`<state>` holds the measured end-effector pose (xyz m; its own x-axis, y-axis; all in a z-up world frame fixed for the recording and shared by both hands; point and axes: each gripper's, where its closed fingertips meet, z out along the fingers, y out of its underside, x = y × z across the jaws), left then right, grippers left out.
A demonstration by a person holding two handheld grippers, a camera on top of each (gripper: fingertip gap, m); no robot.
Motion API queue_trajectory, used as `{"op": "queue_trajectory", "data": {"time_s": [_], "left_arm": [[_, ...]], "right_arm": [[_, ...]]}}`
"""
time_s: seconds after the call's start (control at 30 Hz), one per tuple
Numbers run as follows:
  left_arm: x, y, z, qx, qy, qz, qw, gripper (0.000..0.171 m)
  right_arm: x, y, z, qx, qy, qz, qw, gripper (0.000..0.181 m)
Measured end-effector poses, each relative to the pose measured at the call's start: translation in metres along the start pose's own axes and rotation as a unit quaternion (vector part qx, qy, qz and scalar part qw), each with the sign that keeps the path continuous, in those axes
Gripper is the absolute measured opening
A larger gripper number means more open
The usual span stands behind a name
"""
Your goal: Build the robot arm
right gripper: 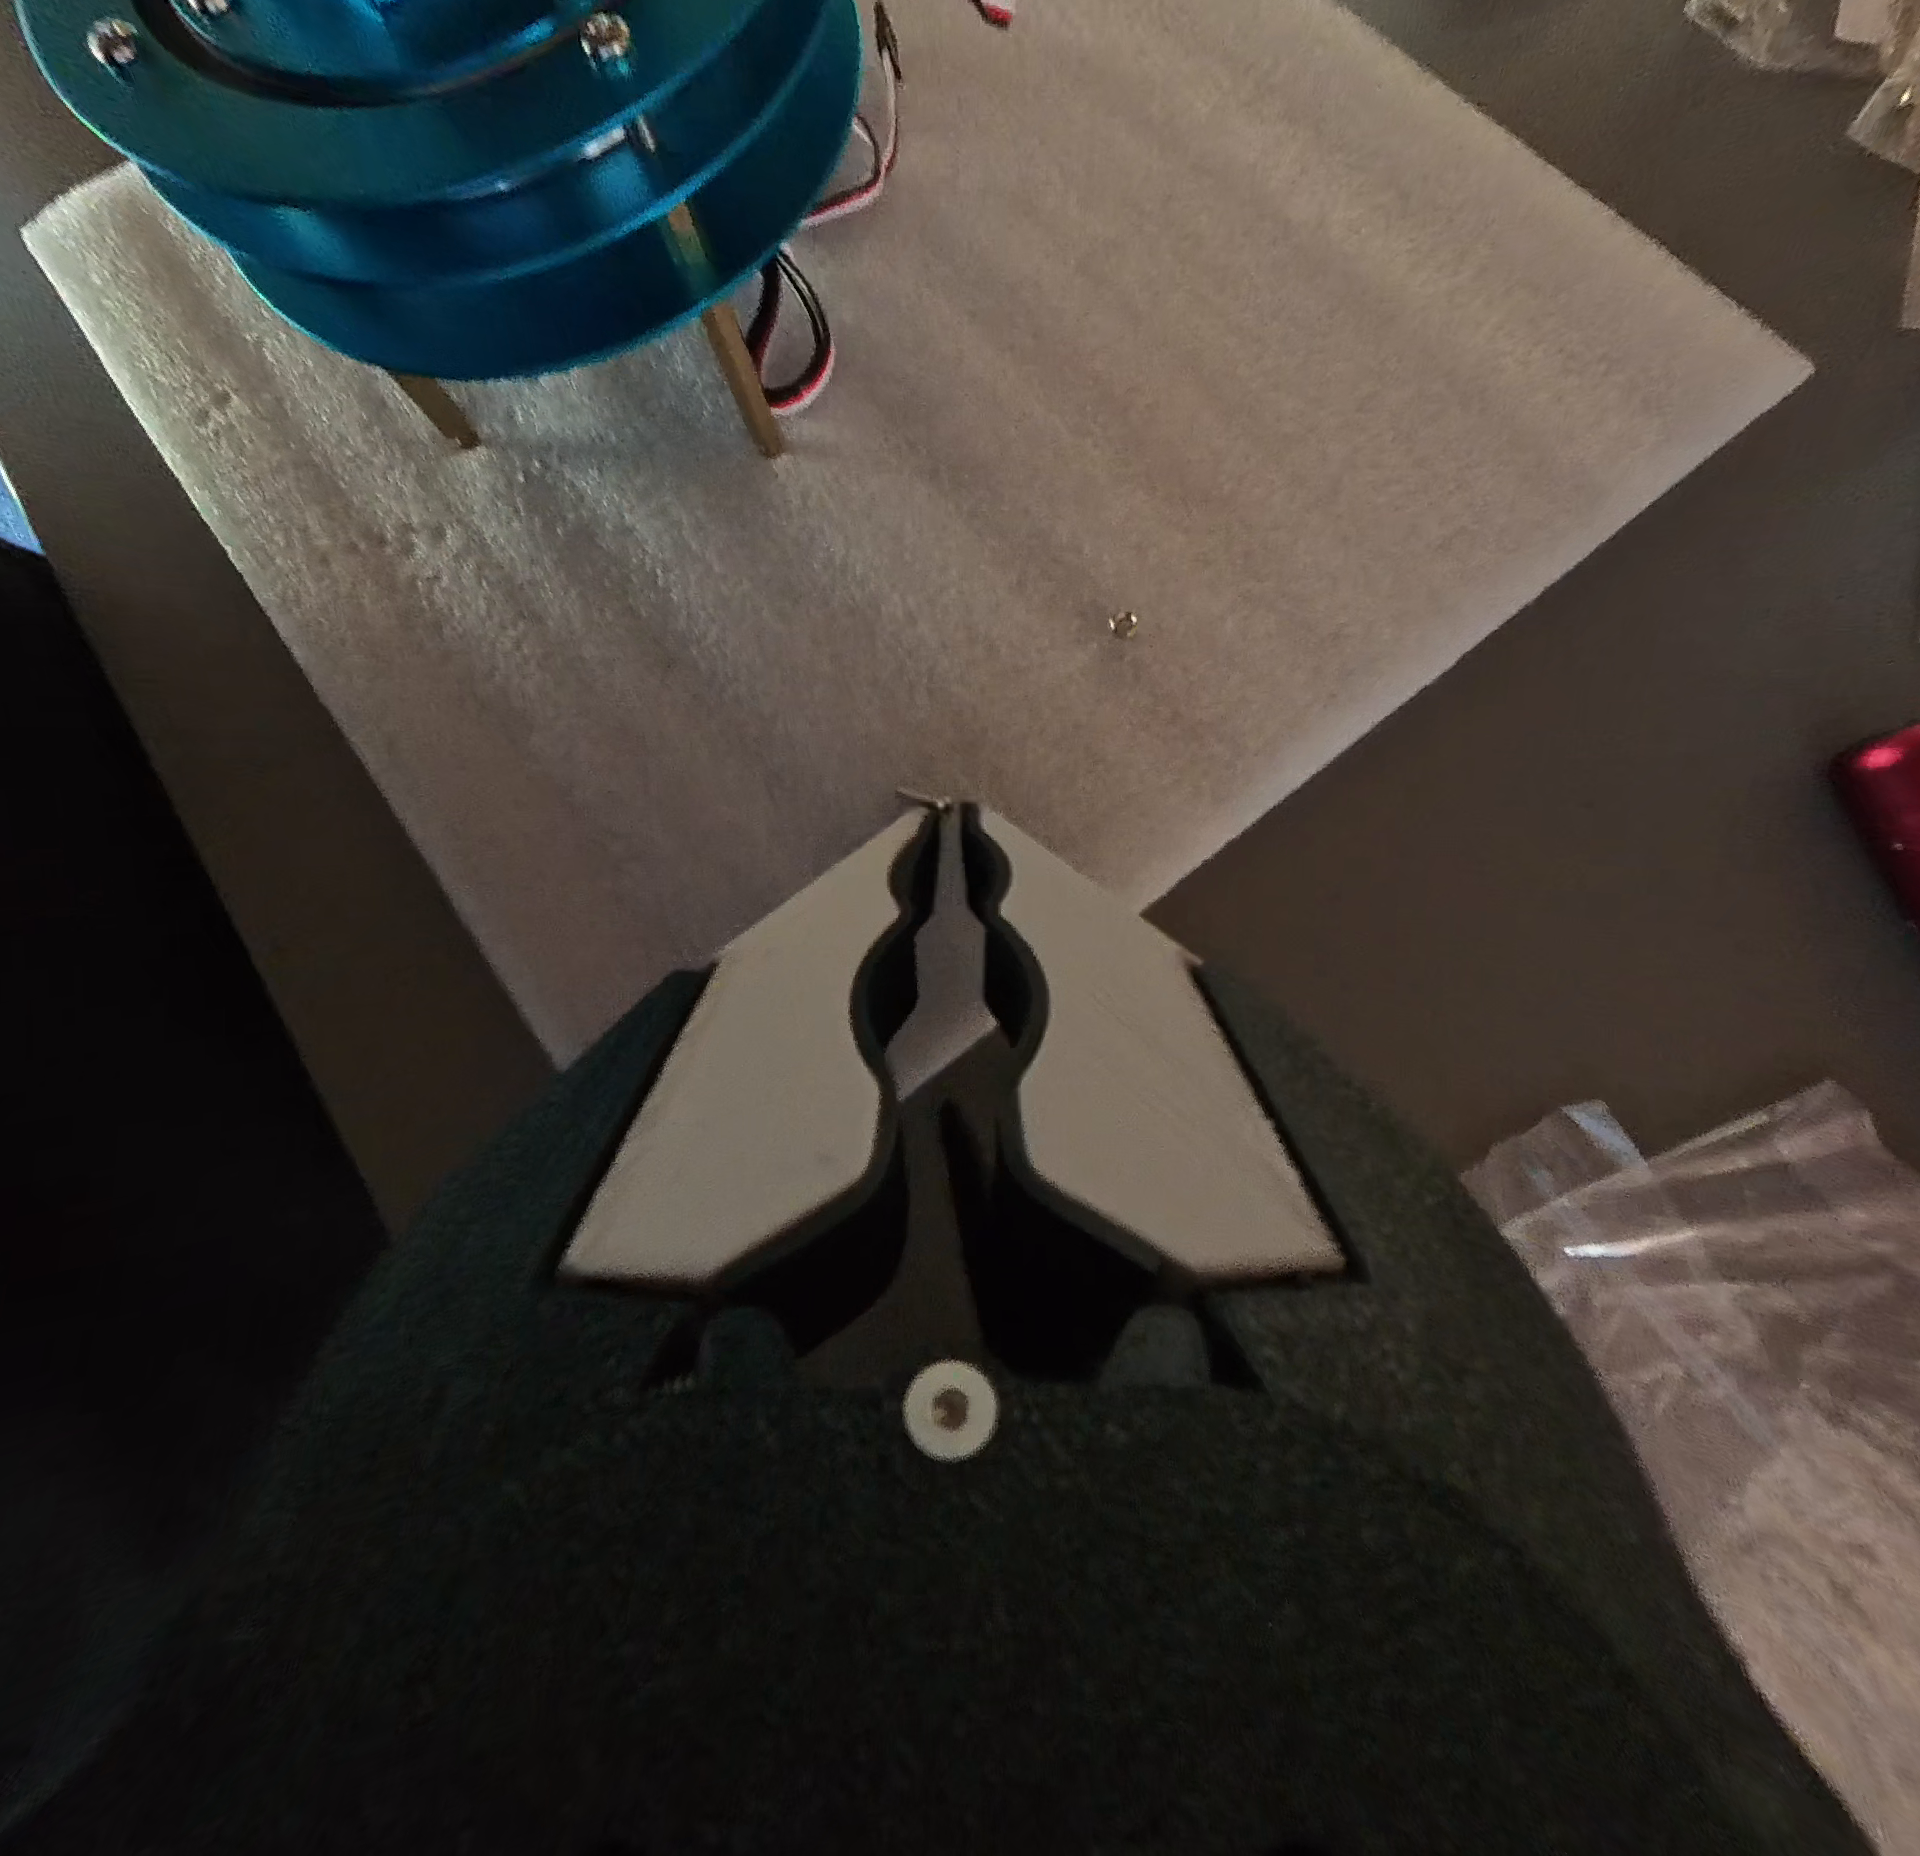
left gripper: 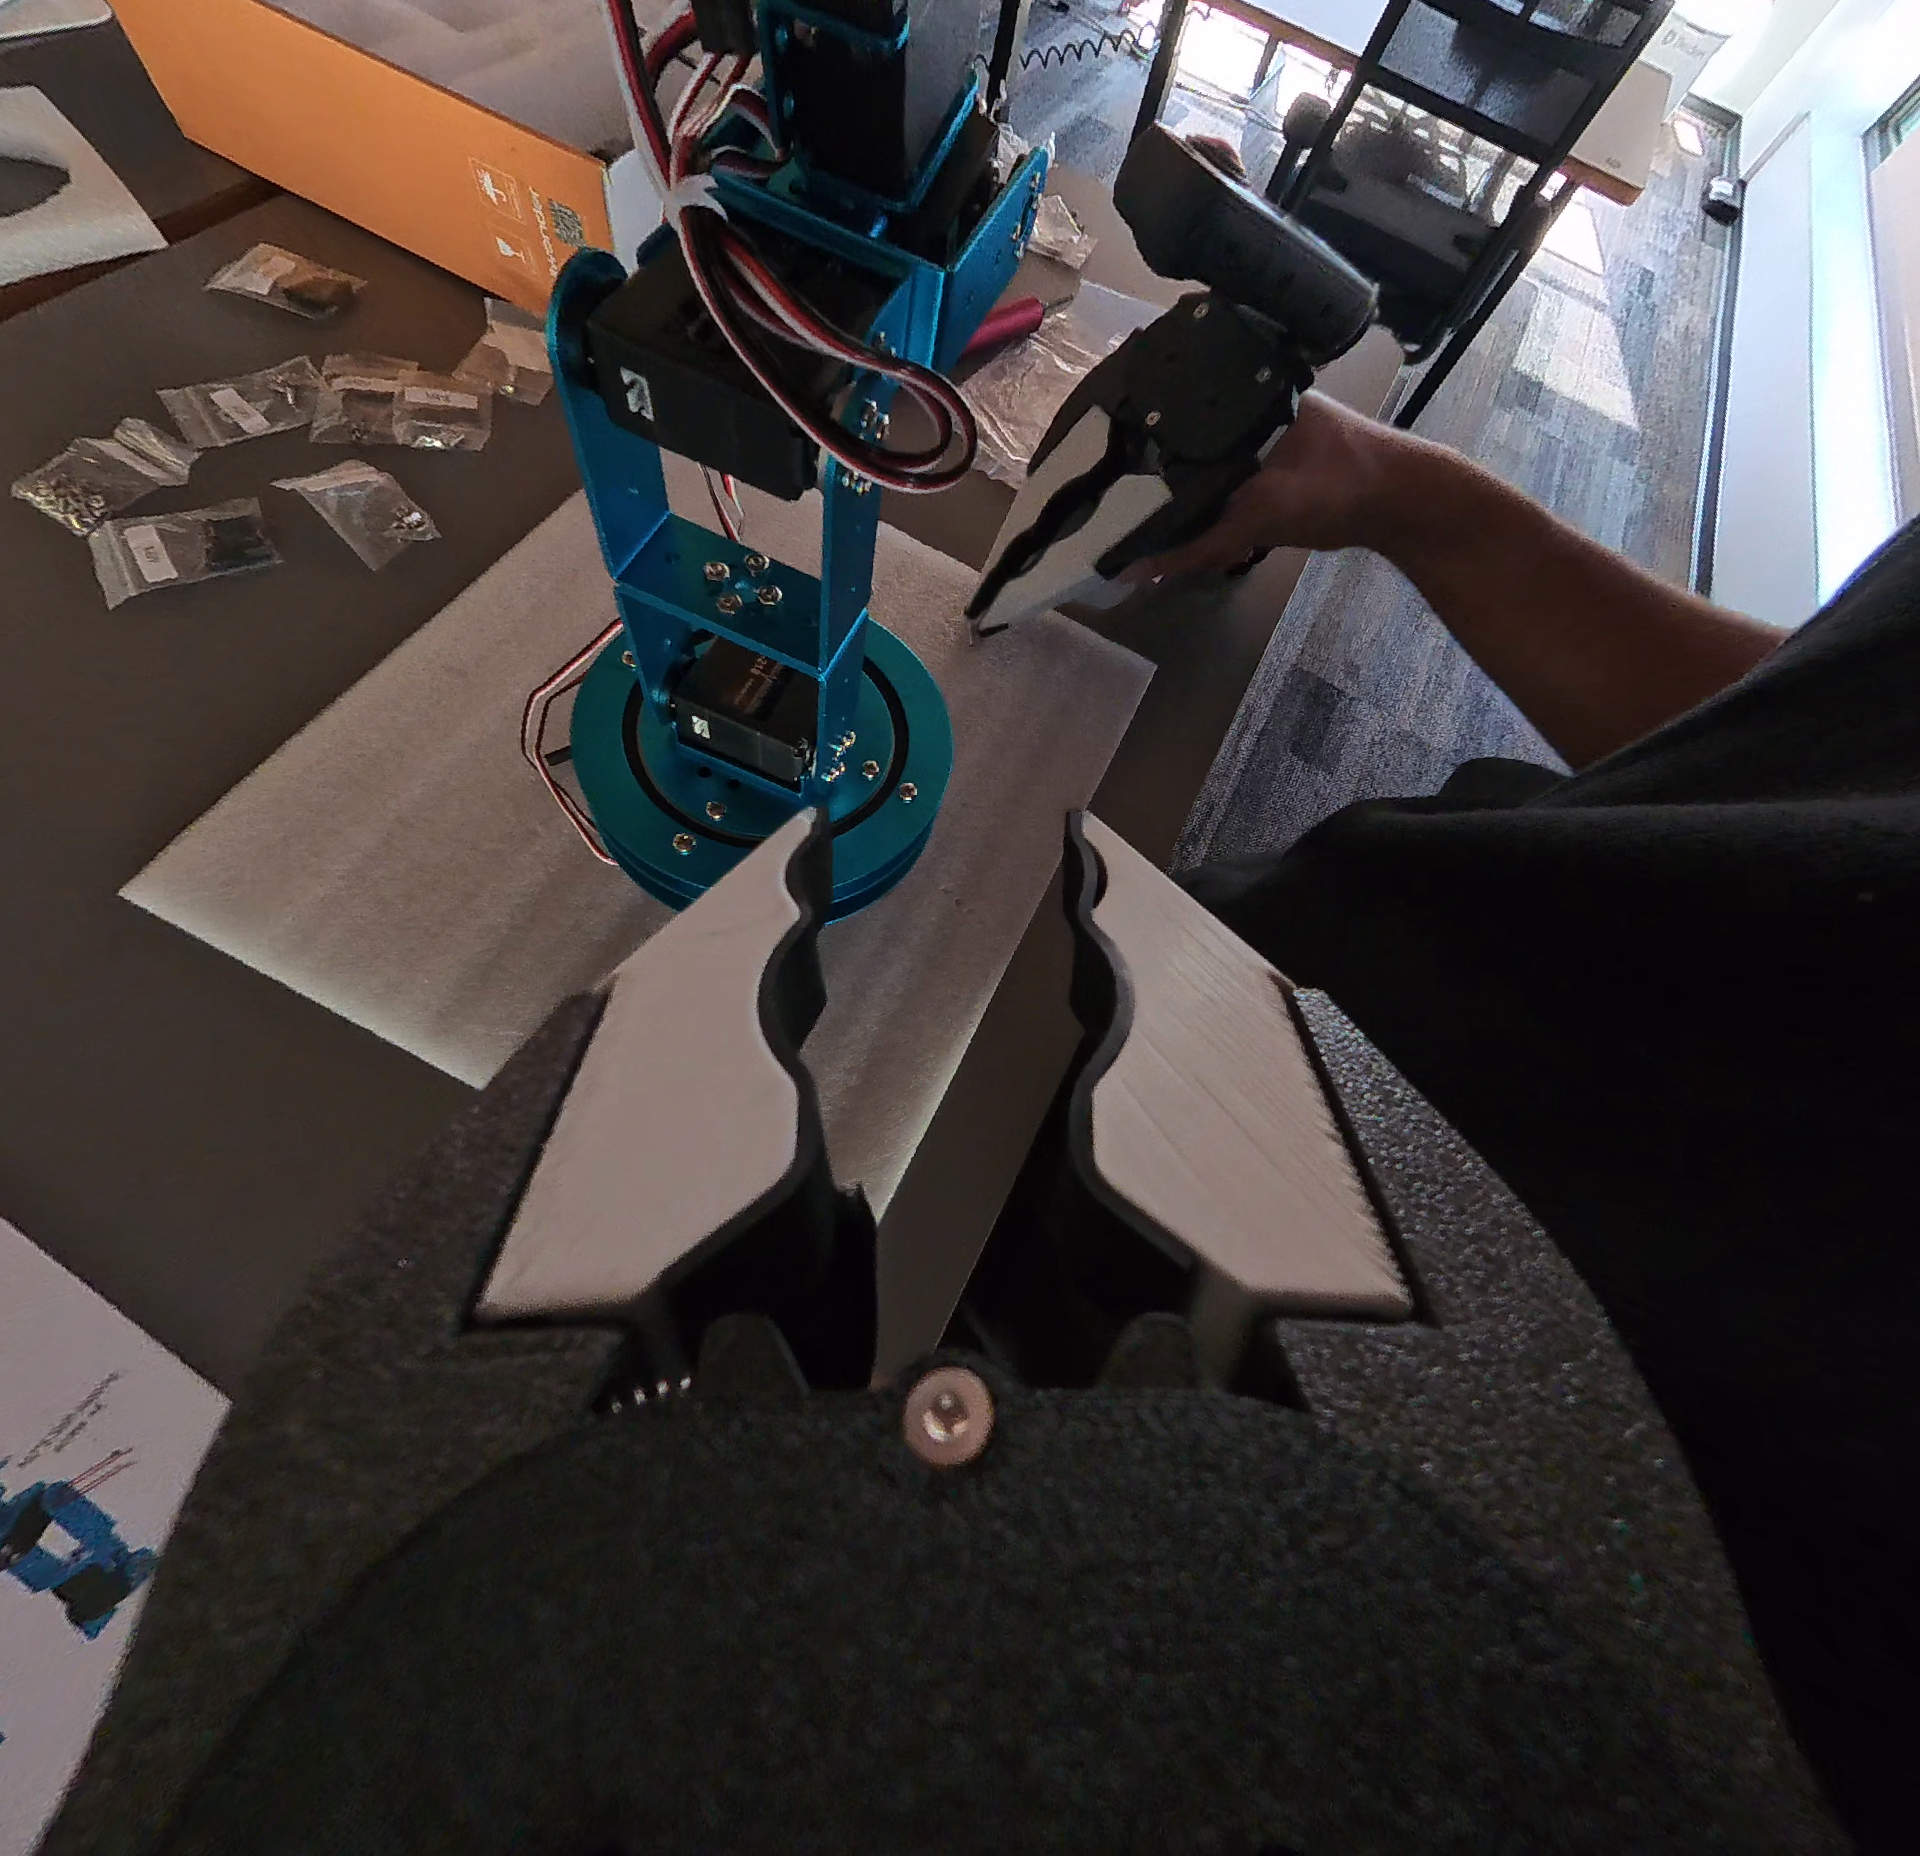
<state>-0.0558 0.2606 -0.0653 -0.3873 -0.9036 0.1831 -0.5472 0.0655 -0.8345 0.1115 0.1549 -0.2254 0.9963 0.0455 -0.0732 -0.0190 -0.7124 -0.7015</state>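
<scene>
A: Left tongs [left gripper: 940, 819] — how are they standing?

B: Fingers spread apart, gripping nothing. They are hovering over the near edge of the white foam sheet [left gripper: 416, 850], with one fingertip [left gripper: 805, 830] sitting just in front of the blue round base [left gripper: 894, 757] of the small robot arm kit [left gripper: 758, 372].

A: Right tongs [right gripper: 938, 807]?

B: Drawn together at the tips, pinching a tiny metal screw [right gripper: 925, 796] crosswise. From the left wrist view the same tongs [left gripper: 982, 617] are pointing down at the far right part of the foam, tips close to it; whether they are touching it I cannot tell. A person's forearm [left gripper: 1455, 549] is reaching in behind them.

A: Around that?

B: A small nut [right gripper: 1123, 622] is lying loose on the foam, ahead and to the right of the pinched screw, apart from it. The blue base is standing on brass standoffs [right gripper: 743, 383], with red, white and black wires [right gripper: 800, 352] trailing under it.

A: Farther out?

B: Small clear parts bags [left gripper: 239, 476] are lying scattered on the dark surface [left gripper: 208, 1058] left of the foam, an orange box [left gripper: 343, 113] behind them. A printed sheet [left gripper: 73, 1494] is lying at the near left. A crumpled clear bag [right gripper: 1714, 1339] and a red object [right gripper: 1886, 819] are lying to the right; the red one is cut off by the edge.
</scene>
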Motion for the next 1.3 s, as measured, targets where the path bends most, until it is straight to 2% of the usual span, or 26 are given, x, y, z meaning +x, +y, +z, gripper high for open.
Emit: {"op": "queue_trajectory", "data": {"time_s": [0.07,0.2,0.33,0.47,0.57,0.8,1.0,1.17,1.3], "left_arm": [[0.001,0.0,0.0,0.001,-0.001,-0.004,1.0,0.044],[0.002,0.0,0.001,0.002,-0.003,-0.007,1.0,0.044],[0.004,0.002,0.002,-0.003,-0.01,-0.011,1.0,0.044],[0.007,0.004,-0.001,-0.002,-0.026,-0.016,1.0,0.044],[0.007,0.006,-0.004,-0.001,-0.041,-0.026,0.999,0.044],[0.006,0.007,-0.004,0.006,-0.06,-0.048,0.997,0.044],[0.008,0.008,0.002,-0.001,-0.065,-0.044,0.997,0.044],[0.006,0.005,0.004,0.002,-0.066,-0.047,0.997,0.044],[-0.001,-0.003,0.005,0.007,-0.074,-0.04,0.996,0.044]], "right_arm": [[0.001,-0.001,-0.005,-0.004,-0.006,-0.021,1.0,0.011],[-0.007,-0.007,-0.016,-0.01,-0.069,-0.113,0.991,0.009],[0.0,-0.008,-0.01,-0.03,-0.125,-0.189,0.973,0.003],[-0.002,-0.003,-0.001,-0.06,-0.208,-0.204,0.955,0.003],[-0.003,-0.001,0.002,-0.083,-0.239,-0.194,0.948,0.003],[-0.005,-0.003,0.001,-0.068,-0.26,-0.203,0.941,0.003],[-0.005,-0.001,0.003,-0.082,-0.267,-0.202,0.939,0.003],[-0.002,-0.008,0.0,-0.052,-0.238,-0.195,0.95,0.001],[0.005,-0.028,-0.01,0.002,-0.168,-0.184,0.968,0.0]]}}
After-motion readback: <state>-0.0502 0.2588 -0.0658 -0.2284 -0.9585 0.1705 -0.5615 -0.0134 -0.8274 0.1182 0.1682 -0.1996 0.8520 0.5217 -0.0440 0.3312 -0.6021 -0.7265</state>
